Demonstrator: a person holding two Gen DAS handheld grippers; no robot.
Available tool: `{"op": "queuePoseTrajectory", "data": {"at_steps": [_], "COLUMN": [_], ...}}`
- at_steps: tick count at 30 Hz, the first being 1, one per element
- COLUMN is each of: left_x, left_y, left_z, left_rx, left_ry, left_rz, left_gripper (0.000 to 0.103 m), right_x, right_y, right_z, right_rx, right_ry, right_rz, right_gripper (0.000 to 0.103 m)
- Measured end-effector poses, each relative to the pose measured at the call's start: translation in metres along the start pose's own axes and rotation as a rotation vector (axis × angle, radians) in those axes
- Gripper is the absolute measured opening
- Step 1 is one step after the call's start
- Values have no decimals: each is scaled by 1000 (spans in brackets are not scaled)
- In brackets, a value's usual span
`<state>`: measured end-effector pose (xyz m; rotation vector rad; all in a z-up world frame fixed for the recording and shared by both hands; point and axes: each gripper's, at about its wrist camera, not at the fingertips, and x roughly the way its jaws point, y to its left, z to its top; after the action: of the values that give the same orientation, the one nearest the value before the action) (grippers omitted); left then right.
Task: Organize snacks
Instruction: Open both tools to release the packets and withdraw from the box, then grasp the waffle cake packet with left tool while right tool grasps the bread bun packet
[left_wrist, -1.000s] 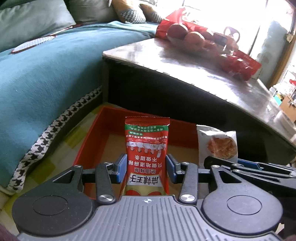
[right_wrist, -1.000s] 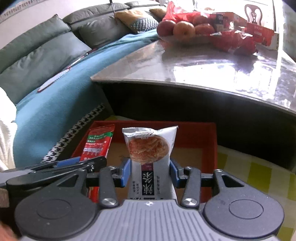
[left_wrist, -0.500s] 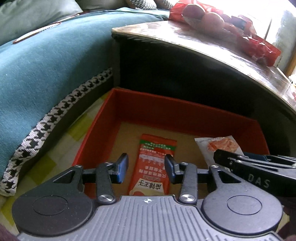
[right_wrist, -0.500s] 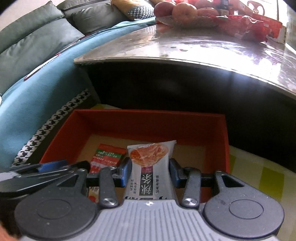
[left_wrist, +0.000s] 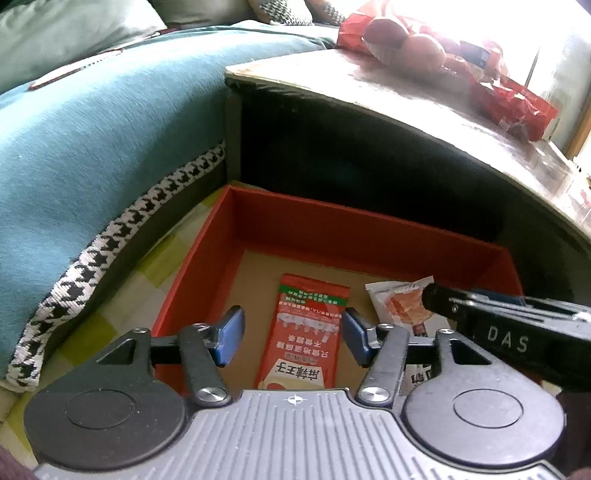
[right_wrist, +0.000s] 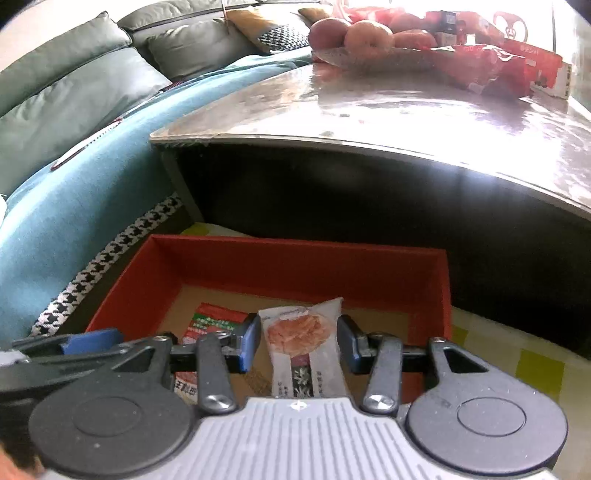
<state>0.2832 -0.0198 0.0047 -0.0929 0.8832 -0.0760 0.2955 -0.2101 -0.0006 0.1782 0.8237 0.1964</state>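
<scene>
Both grippers tilt down and forward over the red box (left_wrist: 369, 236) on the floor, side by side, with no hand or arm in view behind them. The left gripper (left_wrist: 291, 334) is opening: its blue pads stand clear on either side of the red snack packet (left_wrist: 306, 332), which lies flat on the brown bottom of the box, touching neither pad. The right gripper (right_wrist: 300, 341) sits just to its right, its pads set close against the sides of a white snack packet (right_wrist: 301, 328) with a picture of orange food; the packet's far end slopes down toward the box bottom, so it looks clamped, with the jaws only narrowly apart. The two packets lie beside each other, red on the left, white on the right, in the near half of the box. Beyond the box stands a low dark table (right_wrist: 369, 110) carrying fruit (right_wrist: 365, 37) and red bags (right_wrist: 487, 66). A teal blanket (left_wrist: 92, 147) covers the sofa at the left.
</scene>
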Motion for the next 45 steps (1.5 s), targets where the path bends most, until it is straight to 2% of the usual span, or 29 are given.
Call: {"op": "queuePoseTrajectory", "data": {"at_steps": [11,23,35,45], "left_x": [-23,-54,-74,-88], "left_y": [7,17,36,45], "left_z": [-7,-25,-52,-78], "left_rx": [-2,-6,-14,-12], "left_ry": [-18,-24,8,48], "left_rz": [-13,-32,-25,-31], "left_gripper": [70,72,74,76], "right_x": [-36,-73,-91,-95], "right_y": [11,14,13,14], "right_z": [-7,-39,-79,-110], "right_rx": [-11,5,-1,4], "right_ry": [-15,-6,52,134], "right_rz": [4,14,5,18], "right_gripper": [50,53,53,54]}}
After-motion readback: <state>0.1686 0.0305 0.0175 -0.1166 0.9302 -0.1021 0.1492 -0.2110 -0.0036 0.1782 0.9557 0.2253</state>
